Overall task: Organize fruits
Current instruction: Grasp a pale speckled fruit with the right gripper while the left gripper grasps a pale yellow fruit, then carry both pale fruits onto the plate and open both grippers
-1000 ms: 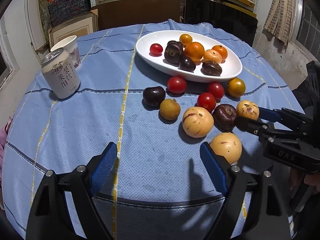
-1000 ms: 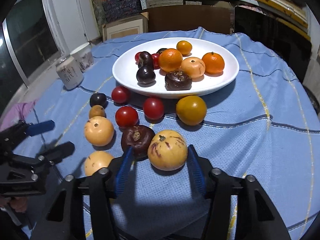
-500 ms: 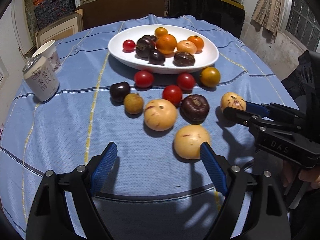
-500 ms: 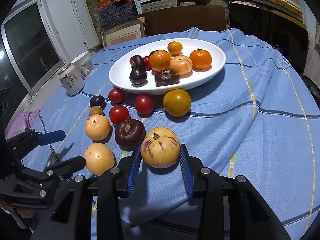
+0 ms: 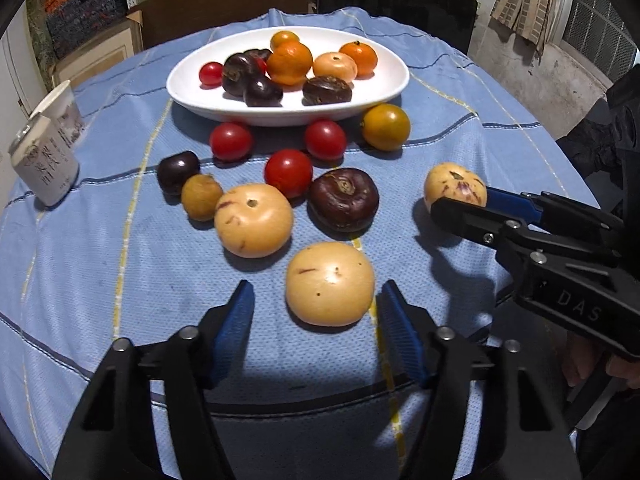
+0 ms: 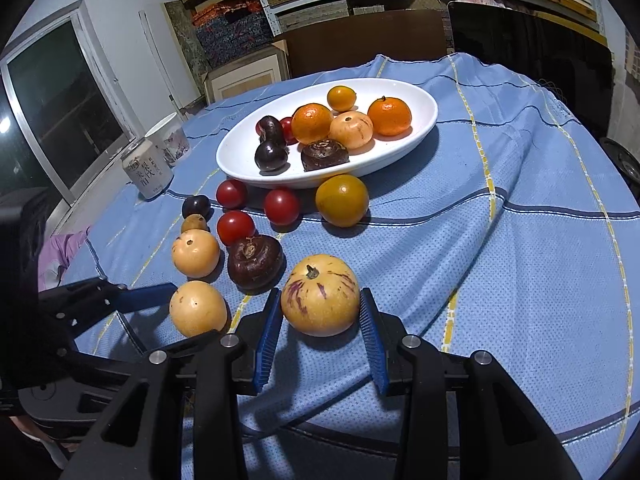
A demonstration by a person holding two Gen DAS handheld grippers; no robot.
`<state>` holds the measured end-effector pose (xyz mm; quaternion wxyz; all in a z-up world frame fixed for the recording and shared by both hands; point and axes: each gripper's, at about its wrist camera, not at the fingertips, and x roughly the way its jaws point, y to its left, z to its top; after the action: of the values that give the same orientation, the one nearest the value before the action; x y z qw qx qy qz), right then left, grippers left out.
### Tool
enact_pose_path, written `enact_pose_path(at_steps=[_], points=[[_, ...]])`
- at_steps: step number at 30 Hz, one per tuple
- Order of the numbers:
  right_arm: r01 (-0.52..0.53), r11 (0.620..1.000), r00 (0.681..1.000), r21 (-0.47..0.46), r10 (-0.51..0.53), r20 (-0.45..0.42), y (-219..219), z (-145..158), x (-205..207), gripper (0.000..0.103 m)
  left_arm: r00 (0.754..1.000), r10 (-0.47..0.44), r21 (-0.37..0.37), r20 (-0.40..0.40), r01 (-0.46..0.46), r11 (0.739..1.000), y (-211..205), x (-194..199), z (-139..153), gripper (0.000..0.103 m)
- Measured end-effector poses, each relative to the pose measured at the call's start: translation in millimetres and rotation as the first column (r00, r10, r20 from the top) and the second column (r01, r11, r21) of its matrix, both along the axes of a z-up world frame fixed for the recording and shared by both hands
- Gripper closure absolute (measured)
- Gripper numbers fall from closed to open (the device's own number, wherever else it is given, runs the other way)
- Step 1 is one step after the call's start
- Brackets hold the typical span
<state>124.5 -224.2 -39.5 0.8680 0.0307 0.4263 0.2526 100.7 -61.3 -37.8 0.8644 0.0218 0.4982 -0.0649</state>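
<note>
Both grippers have advanced toward the loose fruit since the earlier frames, and each now frames one piece.

**Layout, largest first.** A table under a blue cloth carries a white dish. Loose fruit lies on the cloth in front of the dish. A can and a cup stand well to the left.

**Right gripper**. Its pads sit on either side of the speckled yellow melon, close to the skin or touching it; whether they are clamped cannot be told. The melon appears to rest on the cloth, near the right end of the loose row.

**Left gripper**. Its jaws are apart, with clear gaps to the plain yellow fruit lying between the tips.

**Procedure (judgement).**
1. Centre each fruit between the pads before closing.
2. Close gently; round, smooth fruit is likely to roll or squirt out.
3. Lift straight up, clear of the dark purple fruit just beside.
4. Set down in a bare part of the dish, avoiding the pile.

**Count, dish:** two oranges, one small yellow-orange fruit, one pale striped fruit, three dark fruits, and at least one red tomato; partly hidden fruit makes this tally uncertain.

**Count, cloth:** three large yellow fruits, one large dark purple, one amber tomato, three red tomatoes, one small dark plum, one small brown fruit.
</note>
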Motion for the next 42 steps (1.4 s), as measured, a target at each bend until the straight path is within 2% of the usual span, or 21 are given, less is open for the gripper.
enact_pose_path(at_steps=[2, 4, 28, 42], points=[[0.000, 1.000, 1.000, 0.001, 0.000, -0.002, 0, -1, 0, 0.064, 1.000, -0.005, 0.009, 0.014, 0.005, 1.000, -2, 1, -1, 0.055], [0.000, 1.000, 1.000, 0.000, 0.000, -0.007, 0, -2, 0, 0.064, 1.000, -0.020, 0.006, 0.021, 0.020, 1.000, -3, 1, 0, 0.060], [-0.026, 0.999, 1.000, 0.026, 0.026, 0.004, 2, 1, -6, 0.064, 0.999, 0.030, -0.034, 0.026, -0.029, 0.999, 23, -11, 7, 0.060], [-0.048, 0.999, 0.999, 0.016, 0.048, 0.012, 7, 5, -12, 0.064, 0.996, 0.031, -0.031, 0.088, -0.028, 0.999, 34, -16, 27, 0.060]])
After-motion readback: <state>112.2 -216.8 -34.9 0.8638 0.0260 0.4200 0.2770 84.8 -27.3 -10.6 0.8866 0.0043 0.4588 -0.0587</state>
